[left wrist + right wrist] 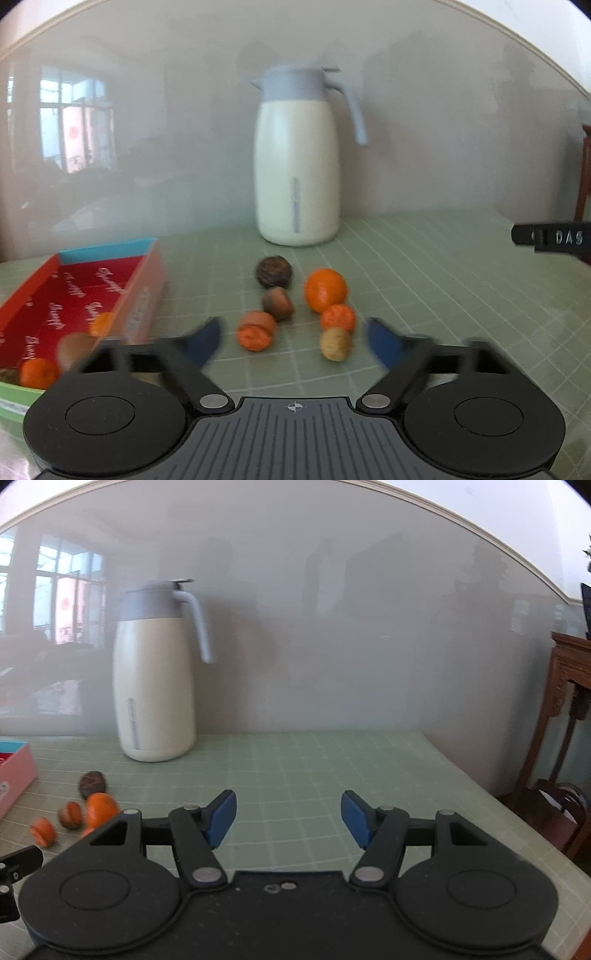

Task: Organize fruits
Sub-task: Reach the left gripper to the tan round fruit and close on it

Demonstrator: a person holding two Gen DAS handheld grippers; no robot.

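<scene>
Several small fruits and nuts lie in a cluster on the green checked tablecloth: a dark round one, a large orange, a small orange, a brown nut, a tan walnut and an orange piece. My left gripper is open and empty, its blue pads either side of the cluster's near edge. A red box at left holds several fruits. My right gripper is open and empty over bare cloth; the cluster lies to its left.
A cream thermos jug with a grey-blue lid stands against the wall behind the fruits, also in the right wrist view. The right gripper's tip shows at the right edge. A wooden stand is beyond the table's right edge.
</scene>
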